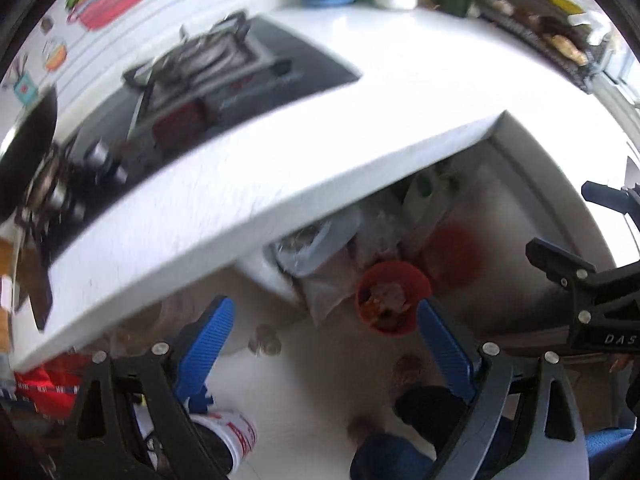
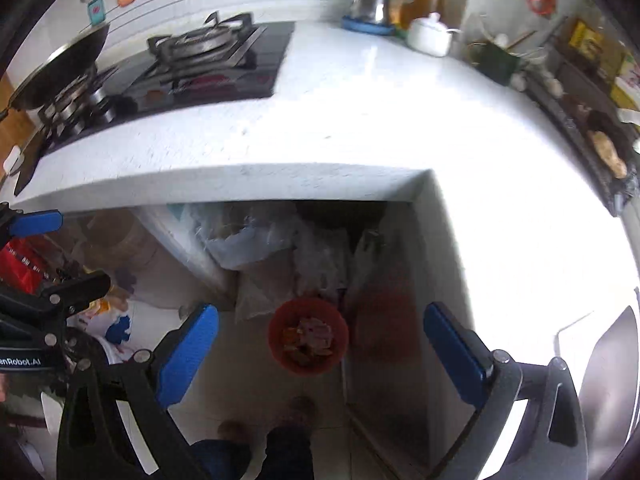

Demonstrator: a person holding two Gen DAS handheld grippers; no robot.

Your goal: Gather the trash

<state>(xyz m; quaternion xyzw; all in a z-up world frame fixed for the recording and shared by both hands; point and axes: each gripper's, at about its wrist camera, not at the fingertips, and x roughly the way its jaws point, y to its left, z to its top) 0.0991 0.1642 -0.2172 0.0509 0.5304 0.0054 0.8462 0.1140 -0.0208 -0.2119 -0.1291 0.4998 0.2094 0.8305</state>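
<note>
A small red bin (image 1: 394,298) with food scraps and wrappers in it stands on the pale floor in the gap under the white counter (image 1: 200,208). My left gripper (image 1: 324,308) points down over the floor, open, blue pads wide apart with nothing between them. In the right wrist view the same red bin (image 2: 308,334) lies far below my right gripper (image 2: 320,312), which is also open and holds nothing. Crumpled clear plastic bags (image 2: 240,240) are piled behind the bin. The picture is blurred.
A gas stove (image 2: 208,40) and a black wok (image 2: 60,68) sit on the counter (image 2: 360,120) at the left. A kettle (image 2: 370,0), a white pot (image 2: 430,34) and a cluttered rack line the back. A person's dark shoe (image 2: 288,452) is on the floor. A red bag (image 2: 20,264) lies left.
</note>
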